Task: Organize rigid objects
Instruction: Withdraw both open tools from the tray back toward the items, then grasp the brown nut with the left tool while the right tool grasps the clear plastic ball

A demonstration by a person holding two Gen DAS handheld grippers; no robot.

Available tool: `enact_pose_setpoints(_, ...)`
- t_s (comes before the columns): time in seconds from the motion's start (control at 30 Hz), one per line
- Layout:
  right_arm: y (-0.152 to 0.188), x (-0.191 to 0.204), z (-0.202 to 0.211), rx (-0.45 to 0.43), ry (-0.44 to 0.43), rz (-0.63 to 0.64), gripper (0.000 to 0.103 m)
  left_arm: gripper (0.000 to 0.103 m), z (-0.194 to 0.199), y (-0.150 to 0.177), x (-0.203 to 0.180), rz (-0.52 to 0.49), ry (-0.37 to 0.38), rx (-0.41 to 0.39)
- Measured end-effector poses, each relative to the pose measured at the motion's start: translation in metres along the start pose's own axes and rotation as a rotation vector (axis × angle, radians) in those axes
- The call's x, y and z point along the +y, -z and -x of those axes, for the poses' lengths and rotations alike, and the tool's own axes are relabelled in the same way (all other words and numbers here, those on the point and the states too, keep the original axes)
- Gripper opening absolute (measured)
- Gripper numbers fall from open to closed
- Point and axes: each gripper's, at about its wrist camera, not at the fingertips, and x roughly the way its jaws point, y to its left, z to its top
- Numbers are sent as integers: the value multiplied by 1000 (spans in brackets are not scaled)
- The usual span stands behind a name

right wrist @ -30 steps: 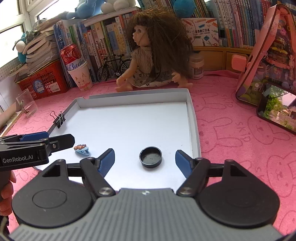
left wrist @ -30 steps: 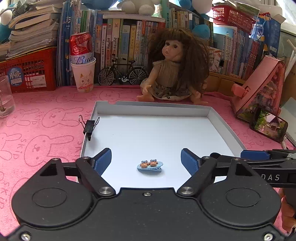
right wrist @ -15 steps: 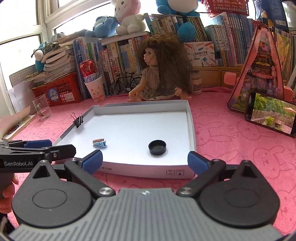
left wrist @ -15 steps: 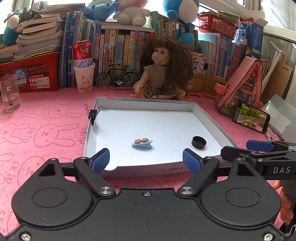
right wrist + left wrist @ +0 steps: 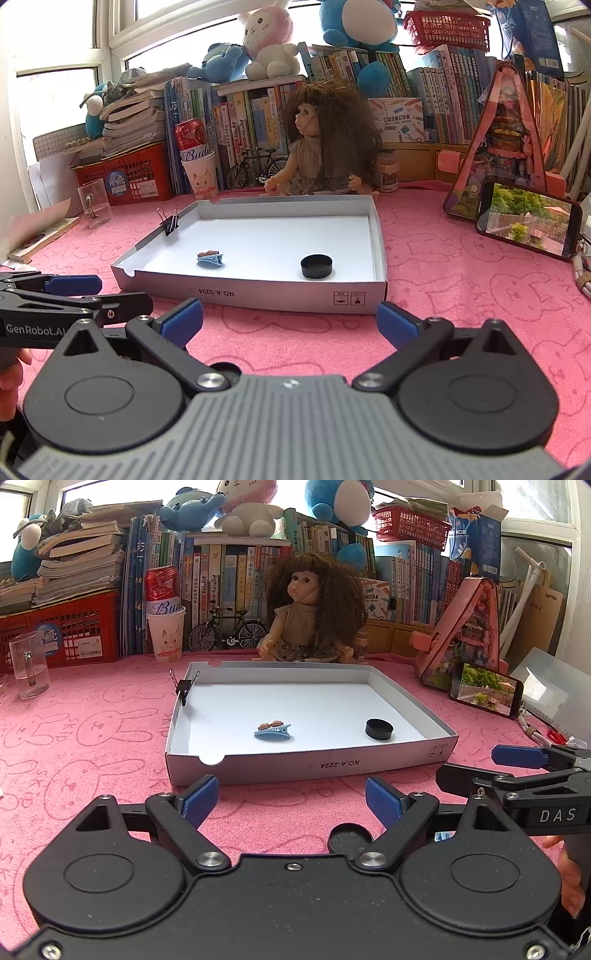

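A shallow white box lid (image 5: 310,766) (image 5: 258,293) lies on the pink mat. Inside it rest a blue hair clip (image 5: 272,732) (image 5: 210,258) and a black round cap (image 5: 378,729) (image 5: 316,266). A black binder clip (image 5: 183,688) (image 5: 170,223) grips its left wall. My left gripper (image 5: 291,801) hovers open over the mat in front of the lid, nothing between its blue pads. A second black cap (image 5: 350,842) lies on the mat just under it. My right gripper (image 5: 290,319) is also open and empty, short of the lid's front wall, seen side-on at the right of the left wrist view.
A doll (image 5: 314,616) sits behind the lid, with a toy bicycle (image 5: 225,631), a can in a paper cup (image 5: 164,620), a red crate (image 5: 62,631) and books along the back. A glass mug (image 5: 29,664) stands left. A phone (image 5: 485,694) and pink house model (image 5: 465,627) stand right.
Both grippers have drawn back from over the lid to the mat in front of it, leaving the hair clip and black cap inside. The right gripper's jaws have spread wider.
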Motion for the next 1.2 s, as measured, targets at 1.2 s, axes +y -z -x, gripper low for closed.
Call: enact_pose_setpoints(1.2,58,-31,45,-96,117,-153,72,45,33,55,13,-23,-7,-40)
